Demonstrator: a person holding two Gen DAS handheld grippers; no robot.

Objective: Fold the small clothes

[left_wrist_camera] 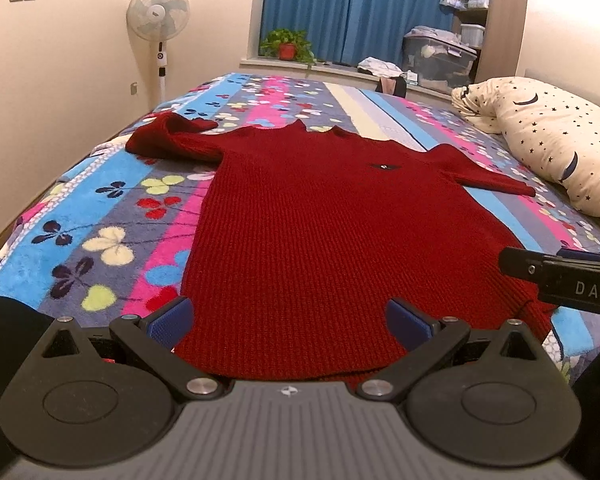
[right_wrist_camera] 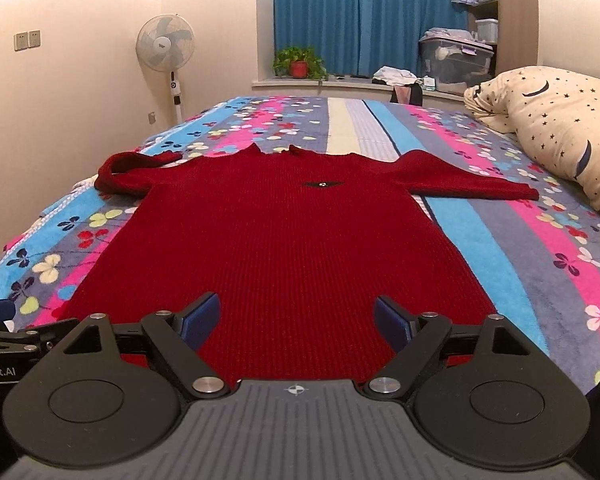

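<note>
A dark red knitted sweater [left_wrist_camera: 320,220] lies flat, front up, on the bed, hem toward me, collar far. Its left sleeve [left_wrist_camera: 168,140] is bunched and folded back; its right sleeve [left_wrist_camera: 488,176] lies out straight. It also shows in the right wrist view [right_wrist_camera: 284,240]. My left gripper [left_wrist_camera: 288,320] is open and empty, just above the hem near its left corner. My right gripper [right_wrist_camera: 298,320] is open and empty, above the hem toward the right. The right gripper's side shows at the right edge of the left wrist view [left_wrist_camera: 560,276].
The bed has a bright flowered blanket [left_wrist_camera: 112,216]. A star-print pillow [left_wrist_camera: 556,140] lies at the right. Behind stand a white fan [left_wrist_camera: 158,16], a potted plant [left_wrist_camera: 288,46] on the sill, blue curtains and storage boxes [left_wrist_camera: 440,60].
</note>
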